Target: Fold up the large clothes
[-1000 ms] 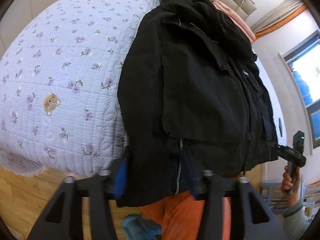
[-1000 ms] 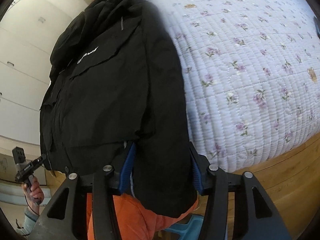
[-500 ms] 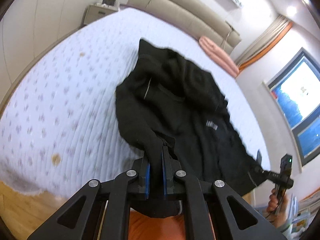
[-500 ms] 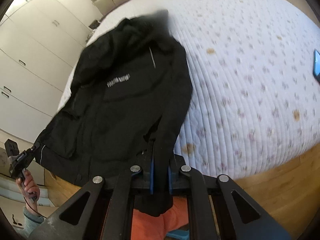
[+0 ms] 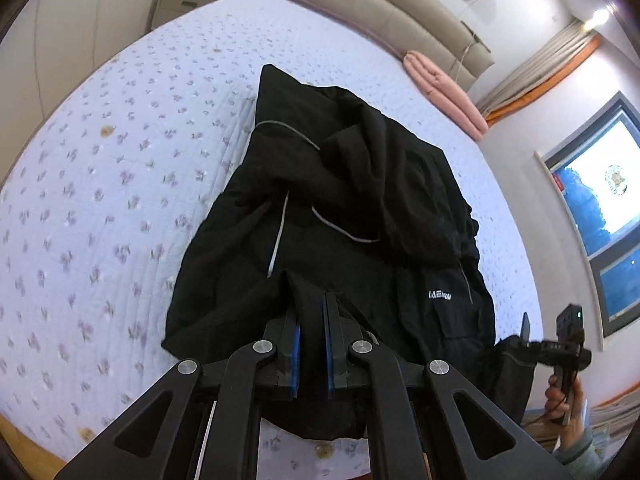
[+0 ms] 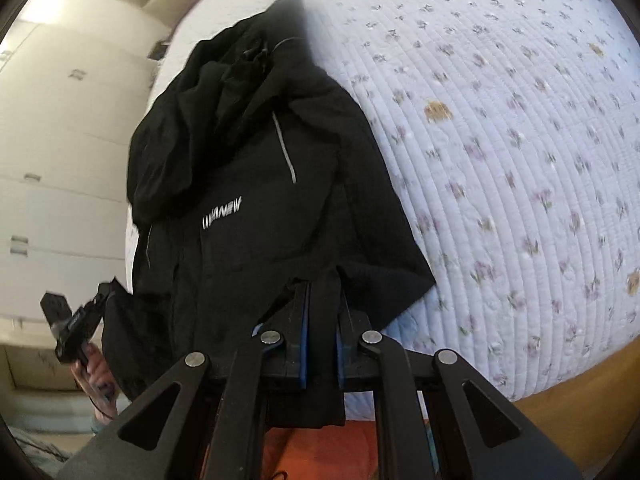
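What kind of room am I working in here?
A bedroom, most likely: the jacket lies on a wide bed with a floral quilt, a padded headboard behind it, and a nightstand beside that.

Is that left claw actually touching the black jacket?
Touching. The left wrist view shows the left claw shut on a fold of the jacket, black cloth pinched between its blue pads.

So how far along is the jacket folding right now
Early to middle. Done: the sleeves look folded in over the black jacket, which lies on the bed. In hand: the left gripper and right gripper are each shut on the jacket's near hem, lifted off the bed edge. Left: carry the hem up toward the hood to fold the jacket in half, then flatten it.
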Motion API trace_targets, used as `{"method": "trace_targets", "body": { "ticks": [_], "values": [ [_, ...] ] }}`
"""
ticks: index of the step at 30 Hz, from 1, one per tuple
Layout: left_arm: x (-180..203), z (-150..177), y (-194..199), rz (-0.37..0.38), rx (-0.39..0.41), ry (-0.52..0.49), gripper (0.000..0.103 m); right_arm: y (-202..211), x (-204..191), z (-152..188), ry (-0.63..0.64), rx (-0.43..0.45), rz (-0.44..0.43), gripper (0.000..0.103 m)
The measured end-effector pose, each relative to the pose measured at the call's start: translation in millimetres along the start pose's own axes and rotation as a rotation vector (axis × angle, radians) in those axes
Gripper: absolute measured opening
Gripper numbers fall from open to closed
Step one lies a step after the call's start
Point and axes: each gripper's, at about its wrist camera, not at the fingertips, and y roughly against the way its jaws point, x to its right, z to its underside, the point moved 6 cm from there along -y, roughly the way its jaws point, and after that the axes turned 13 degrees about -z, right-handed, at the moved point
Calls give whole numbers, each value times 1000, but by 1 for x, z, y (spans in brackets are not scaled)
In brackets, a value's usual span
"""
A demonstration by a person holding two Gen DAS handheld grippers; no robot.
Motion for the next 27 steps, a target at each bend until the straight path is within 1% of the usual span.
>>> {"method": "trace_targets", "body": {
  "ticks": [3,5,6,9,11,12,13,14,16,17,18,19,21,22,24,26,27],
  "values": [
    [4,-28,8,15,-15,-28,9,-2,-23,-29,-15,-19,36,14],
    [5,-58,14,31,-4,-35,9,-1,-42,-51,-13,-18,64,14],
    [4,-76,17,40,8,-36,9,3,-57,-69,-5,-9,91,14],
    [-1,-132,17,23,48,-38,10,11,-89,-111,8,29,112,14],
    [-4,-167,9,28,65,-22,10,17,-113,-149,34,70,123,14],
    [-6,-183,2,29,62,-8,10,20,-121,-164,49,87,128,14],
    [-7,-200,-5,33,60,8,9,23,-133,-186,67,113,135,14],
    [-6,-217,-13,34,69,15,9,28,-138,-199,77,130,137,14],
    [-3,-245,-31,6,88,24,9,30,-150,-240,97,175,129,14],
    [-3,-254,-41,5,92,31,10,25,-153,-255,99,187,127,14],
    [-1,-264,-55,-5,96,33,10,16,-151,-277,88,197,133,15],
    [-1,-270,-68,-25,89,42,10,5,-146,-291,74,190,131,15],
    [-5,-277,-107,-60,41,75,10,-20,-134,-309,50,164,141,15],
    [-8,-278,-124,-73,15,91,11,-40,-121,-320,29,141,160,15],
    [-15,-274,-151,-96,-31,125,13,-68,-95,-329,-11,101,169,16],
    [-21,-270,-170,-98,-59,160,13,-86,-72,-327,-57,70,154,18],
    [-25,-267,-176,-90,-74,179,14,-99,-58,-329,-94,45,129,18]
  ]
}}
